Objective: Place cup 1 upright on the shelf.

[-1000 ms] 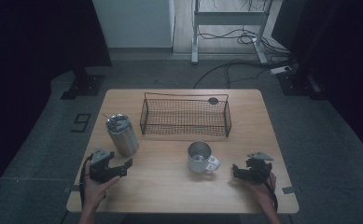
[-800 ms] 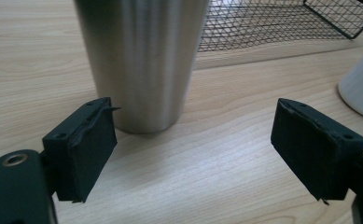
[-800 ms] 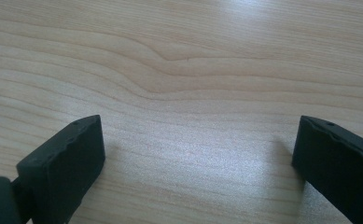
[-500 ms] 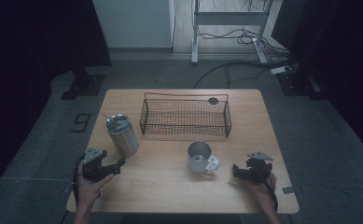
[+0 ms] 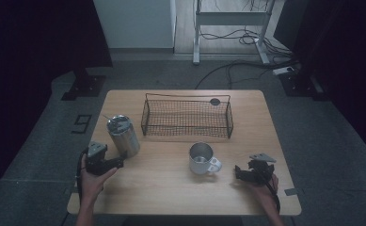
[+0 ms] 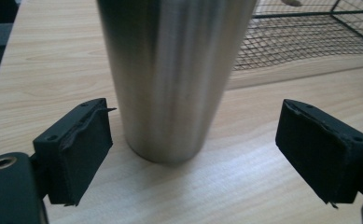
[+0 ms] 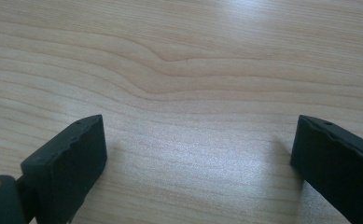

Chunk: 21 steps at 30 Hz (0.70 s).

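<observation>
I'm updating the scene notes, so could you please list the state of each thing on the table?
Steel tumbler: upright, lidded, ungripped.
Steel mug: upright, empty, untouched.
Wire basket: upright, empty.
Left tool: open, jaws just opening, either side of the tumbler, not touching.
Right tool: open, over bare wooden table.

Steel tumbler (image 6: 172, 74) cut off by the top edge, wire basket (image 6: 305, 37) cropped at right, its contents too small to tell.
</observation>
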Each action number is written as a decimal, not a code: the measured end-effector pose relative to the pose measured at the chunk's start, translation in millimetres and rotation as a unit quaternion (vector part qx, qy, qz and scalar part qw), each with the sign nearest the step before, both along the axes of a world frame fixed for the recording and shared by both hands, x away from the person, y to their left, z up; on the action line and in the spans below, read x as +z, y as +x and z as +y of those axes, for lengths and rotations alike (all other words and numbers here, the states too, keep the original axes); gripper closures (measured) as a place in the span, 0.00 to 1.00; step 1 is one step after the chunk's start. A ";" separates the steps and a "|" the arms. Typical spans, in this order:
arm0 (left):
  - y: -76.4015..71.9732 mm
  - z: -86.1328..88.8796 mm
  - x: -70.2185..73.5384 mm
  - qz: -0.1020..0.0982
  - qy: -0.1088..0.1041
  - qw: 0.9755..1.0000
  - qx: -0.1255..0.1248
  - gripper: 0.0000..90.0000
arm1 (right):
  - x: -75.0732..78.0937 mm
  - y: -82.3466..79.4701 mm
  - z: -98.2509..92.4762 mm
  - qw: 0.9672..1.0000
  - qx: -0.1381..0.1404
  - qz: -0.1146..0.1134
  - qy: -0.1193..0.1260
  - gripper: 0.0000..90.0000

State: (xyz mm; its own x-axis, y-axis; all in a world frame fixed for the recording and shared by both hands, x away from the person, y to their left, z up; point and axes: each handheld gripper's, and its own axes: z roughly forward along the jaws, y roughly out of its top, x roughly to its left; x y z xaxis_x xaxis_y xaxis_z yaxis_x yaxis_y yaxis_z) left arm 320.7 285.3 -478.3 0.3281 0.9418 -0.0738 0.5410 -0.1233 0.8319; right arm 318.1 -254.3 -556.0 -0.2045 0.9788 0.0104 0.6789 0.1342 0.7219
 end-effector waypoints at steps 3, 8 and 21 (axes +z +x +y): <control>4.6 1.0 2.5 -0.001 0.003 1.000 0.006 0.09 | 0.0 -0.1 0.1 1.000 0.000 0.000 0.000 0.04; 9.5 0.8 1.5 0.003 -0.001 1.000 0.004 0.08 | 0.0 -0.1 0.1 1.000 0.000 -0.001 0.000 0.04; 24.3 3.0 4.4 0.005 -0.005 1.000 0.014 0.08 | 0.1 -0.2 0.0 1.000 -0.002 -0.001 0.000 0.05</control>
